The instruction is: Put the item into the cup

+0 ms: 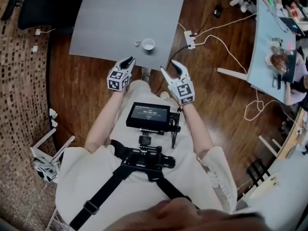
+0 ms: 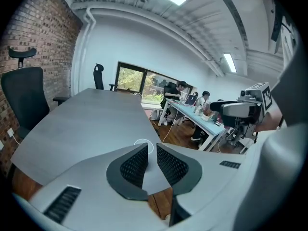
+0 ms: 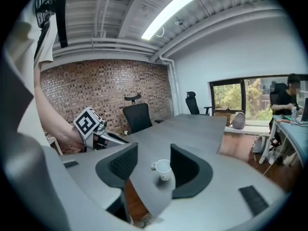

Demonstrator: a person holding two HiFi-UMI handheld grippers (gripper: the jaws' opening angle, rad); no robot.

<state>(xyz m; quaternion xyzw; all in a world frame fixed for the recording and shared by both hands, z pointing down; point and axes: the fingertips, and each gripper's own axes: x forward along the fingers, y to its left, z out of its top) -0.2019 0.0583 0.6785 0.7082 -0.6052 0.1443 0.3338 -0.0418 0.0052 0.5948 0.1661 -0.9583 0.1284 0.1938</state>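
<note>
Nearest the person, in the middle of the head view, both tools are short of the near edge of the counter (image 1: 120,13). The left hand-held gripper (image 2: 151,148) has its jaws only a narrow slit apart with nothing in the slit. The right hand-held gripper (image 3: 154,148) stands wide apart and empty, and the cup merely shows through its gap farther off. The likeliest trouble comes from that narrow left opening: if the left one goes for the item as it is, the pads may land on top of it and push it along the smooth grey surface instead of straddling it. The item (image 1: 136,44) lies just beside the cup (image 1: 148,44), on its left in the head view; whether they touch cannot be told. A jaw sliding in on that side could catch the cup's wall and tip or shove it. The cup looks light and stands near the counter's edge, so a knock might send it to the floor. A small thing pinched off-centre could also slip out on the way over the rim. The item is a small, pale, whitish lump, too small and blurred to tell its shape or material, and it looks easily nudged. The cup is white and upright with its mouth open, and seems to be paper.
</note>
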